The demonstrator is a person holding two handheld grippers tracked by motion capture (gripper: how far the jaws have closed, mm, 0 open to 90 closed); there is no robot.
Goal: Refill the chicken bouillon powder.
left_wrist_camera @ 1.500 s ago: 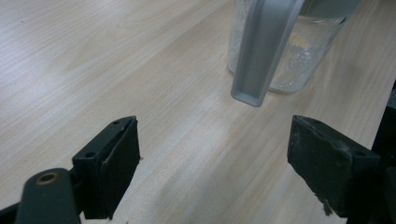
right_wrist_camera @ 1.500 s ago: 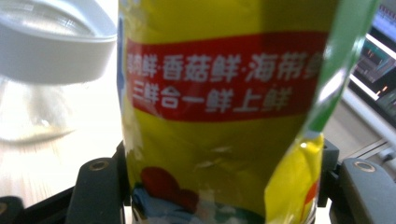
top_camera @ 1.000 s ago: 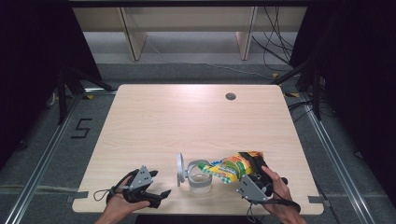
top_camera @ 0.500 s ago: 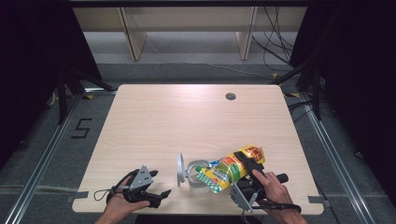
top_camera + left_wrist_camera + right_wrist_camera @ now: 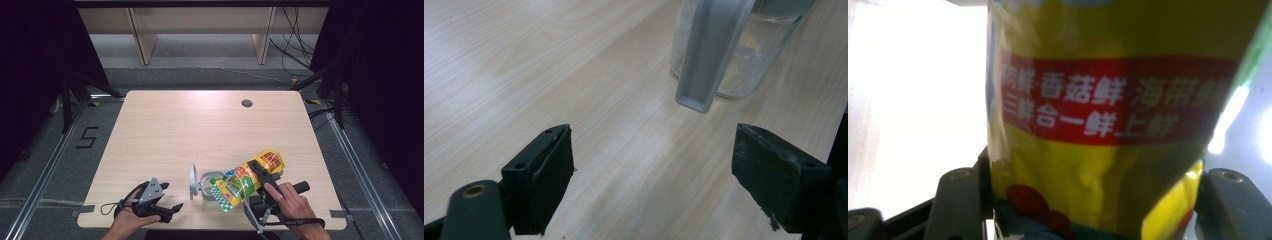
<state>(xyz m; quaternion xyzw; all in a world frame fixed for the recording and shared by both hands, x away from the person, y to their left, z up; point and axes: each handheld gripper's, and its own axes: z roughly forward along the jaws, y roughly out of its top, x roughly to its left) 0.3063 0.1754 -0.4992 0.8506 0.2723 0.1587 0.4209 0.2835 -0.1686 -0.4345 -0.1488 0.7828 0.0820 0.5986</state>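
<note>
Your right gripper [image 5: 248, 184] is clamped on the yellow seasoning bag [image 5: 247, 179], tilted with its low end over the glass jar [image 5: 207, 185] near the table's [image 5: 200, 125] front edge. Your left gripper [image 5: 169, 210] rests with jaws spread, empty, the jar just beyond it.

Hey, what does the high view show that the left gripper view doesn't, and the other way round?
High view alone: the yellow bag clamped in the right gripper and tipped toward the jar, the jar's lid standing open, both hands, and the hole at the table's far side.
Left gripper view alone: the left gripper with its jaws wide apart and nothing between them, the pale grains inside the jar, and its grey handle up close.
Both: the jar, the left gripper and the wooden table.
</note>
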